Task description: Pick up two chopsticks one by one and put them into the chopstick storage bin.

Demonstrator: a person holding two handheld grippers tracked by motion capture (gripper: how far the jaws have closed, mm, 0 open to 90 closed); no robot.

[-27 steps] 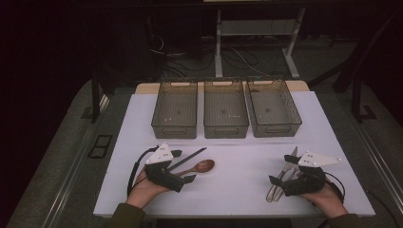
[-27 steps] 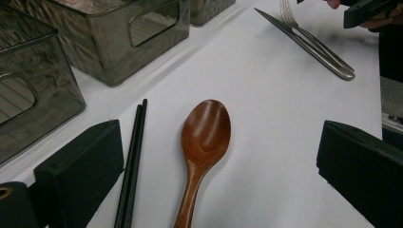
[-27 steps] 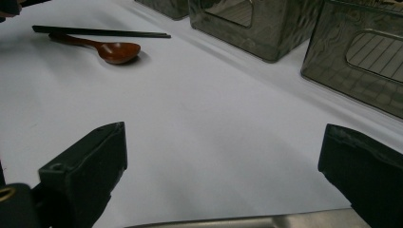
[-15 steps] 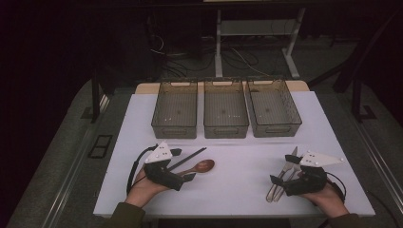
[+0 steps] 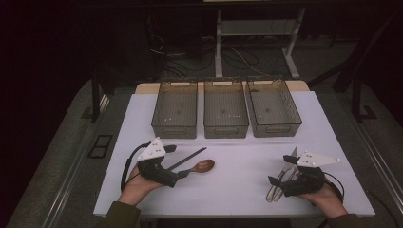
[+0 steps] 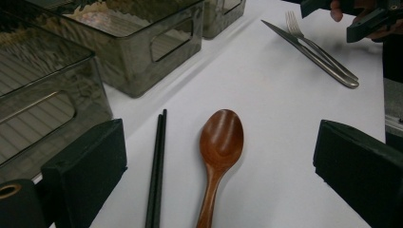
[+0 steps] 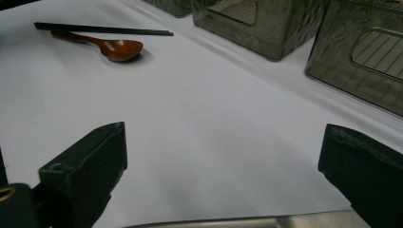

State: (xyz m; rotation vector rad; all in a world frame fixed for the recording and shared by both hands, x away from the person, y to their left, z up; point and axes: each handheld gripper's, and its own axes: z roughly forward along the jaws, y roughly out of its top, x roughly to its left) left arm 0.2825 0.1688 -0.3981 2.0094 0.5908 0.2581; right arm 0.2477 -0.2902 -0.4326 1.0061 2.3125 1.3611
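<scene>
Both tools gape at the desk

The left tool (image 5: 183, 174) stands released over the wooden spoon (image 6: 219, 147), black chopsticks (image 6: 157, 166) just beside it. The right tool (image 5: 274, 183), also released, rests by the knife and fork (image 5: 281, 176) on the white desk (image 5: 237, 156)

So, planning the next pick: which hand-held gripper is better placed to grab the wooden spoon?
Left. The left hand-held gripper is open with the wooden spoon between its jaws; the right hand-held gripper sits by the fork.
</scene>
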